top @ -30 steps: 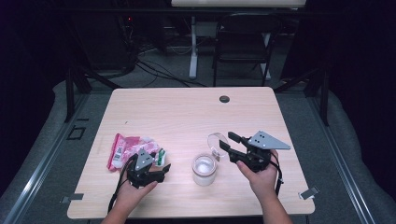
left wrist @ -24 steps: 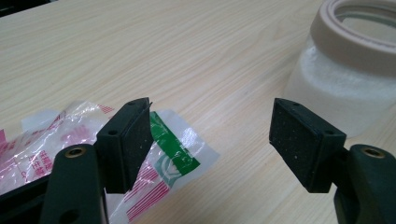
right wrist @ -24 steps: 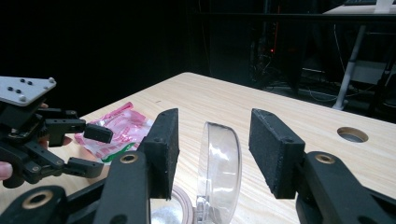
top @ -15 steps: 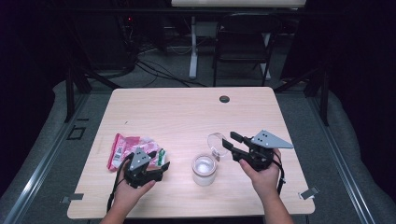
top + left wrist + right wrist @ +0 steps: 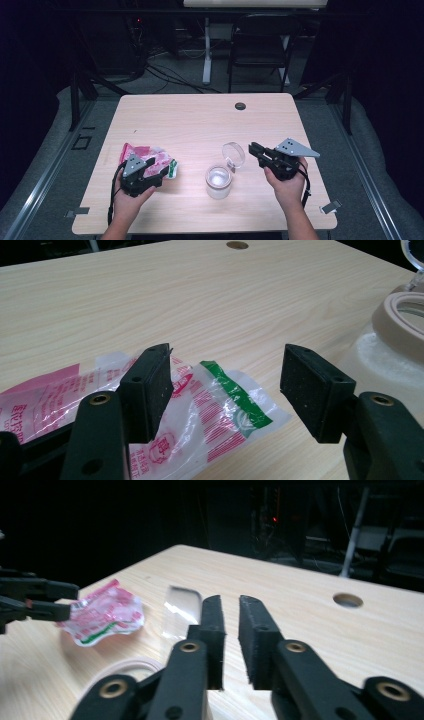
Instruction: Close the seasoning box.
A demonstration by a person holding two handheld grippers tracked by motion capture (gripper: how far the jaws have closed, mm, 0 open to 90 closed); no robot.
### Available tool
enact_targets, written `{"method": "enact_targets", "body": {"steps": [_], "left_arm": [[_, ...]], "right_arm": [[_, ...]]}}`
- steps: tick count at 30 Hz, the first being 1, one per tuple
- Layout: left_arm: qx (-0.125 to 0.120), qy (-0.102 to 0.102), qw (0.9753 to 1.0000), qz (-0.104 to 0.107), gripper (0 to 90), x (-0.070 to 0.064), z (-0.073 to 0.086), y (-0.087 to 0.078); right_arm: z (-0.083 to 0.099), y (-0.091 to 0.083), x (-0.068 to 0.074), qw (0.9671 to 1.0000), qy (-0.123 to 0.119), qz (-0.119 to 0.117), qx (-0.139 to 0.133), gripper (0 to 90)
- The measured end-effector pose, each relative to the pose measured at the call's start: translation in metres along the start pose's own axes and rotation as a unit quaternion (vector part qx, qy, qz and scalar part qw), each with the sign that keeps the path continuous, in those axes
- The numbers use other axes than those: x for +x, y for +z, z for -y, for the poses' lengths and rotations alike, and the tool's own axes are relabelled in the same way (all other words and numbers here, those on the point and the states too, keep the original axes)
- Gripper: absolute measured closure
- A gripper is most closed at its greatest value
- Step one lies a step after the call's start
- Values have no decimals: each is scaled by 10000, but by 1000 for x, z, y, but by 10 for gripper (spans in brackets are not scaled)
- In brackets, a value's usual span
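Table [image 5: 200, 120], pale wood grain, with a round cable hole [image 5: 240, 106] near its far edge.

Left gripper [image 5: 148, 168], held low at the near left: jaws spread wide apart with nothing between them, hovering just over the packets; contact with the wrapper cannot be told.

Packets [image 5: 200, 405], crinkled clear plastic printed in red, pink and green, lying flat on the table at the near left, just left of the jar. How many there are, and what they hold, is hard to make out.

Jar [image 5: 218, 181], clear glass or plastic, upright near the table's near middle, its mouth open with a pale beige rim. Nothing legible inside it in the high view.

Lid [image 5: 233, 153], clear and round, tilted up beside the jar's far right edge; whether it is hinged to the jar or merely leaning against it cannot be told.

Right gripper [image 5: 254, 149], at the near right of the jar: jaws nearly closed, a narrow slit between the pads, gripping nothing, close by the lid but apart from it.

Progress, as judged: jar already opened; packets not yet lifted, none in the jar. Picking up, loading and closing appear to remain.

Cut off: the jar's body in the left gripper view, its rim in the right gripper view.
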State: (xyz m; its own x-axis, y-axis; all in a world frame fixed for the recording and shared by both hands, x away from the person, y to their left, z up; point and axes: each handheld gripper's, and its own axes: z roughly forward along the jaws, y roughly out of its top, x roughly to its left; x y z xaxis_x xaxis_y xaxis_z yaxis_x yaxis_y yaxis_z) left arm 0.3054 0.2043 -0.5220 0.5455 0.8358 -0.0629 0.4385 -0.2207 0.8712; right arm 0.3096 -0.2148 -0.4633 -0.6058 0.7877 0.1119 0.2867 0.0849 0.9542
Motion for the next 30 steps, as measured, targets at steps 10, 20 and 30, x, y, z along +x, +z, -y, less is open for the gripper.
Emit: {"method": "enact_targets", "body": {"steps": [10, 20, 30], "left_arm": [[30, -97, 9999, -109, 373, 4, 3, 1], [1, -72, 9999, -116, 378, 3, 3, 2], [11, -60, 9999, -137, 382, 3, 4, 3]], "right_arm": [[17, 10, -14, 9993, 136, 200, 281, 900], [25, 21, -12, 9987, 145, 47, 477, 900], [26, 25, -5, 9983, 24, -90, 584, 900]]}}
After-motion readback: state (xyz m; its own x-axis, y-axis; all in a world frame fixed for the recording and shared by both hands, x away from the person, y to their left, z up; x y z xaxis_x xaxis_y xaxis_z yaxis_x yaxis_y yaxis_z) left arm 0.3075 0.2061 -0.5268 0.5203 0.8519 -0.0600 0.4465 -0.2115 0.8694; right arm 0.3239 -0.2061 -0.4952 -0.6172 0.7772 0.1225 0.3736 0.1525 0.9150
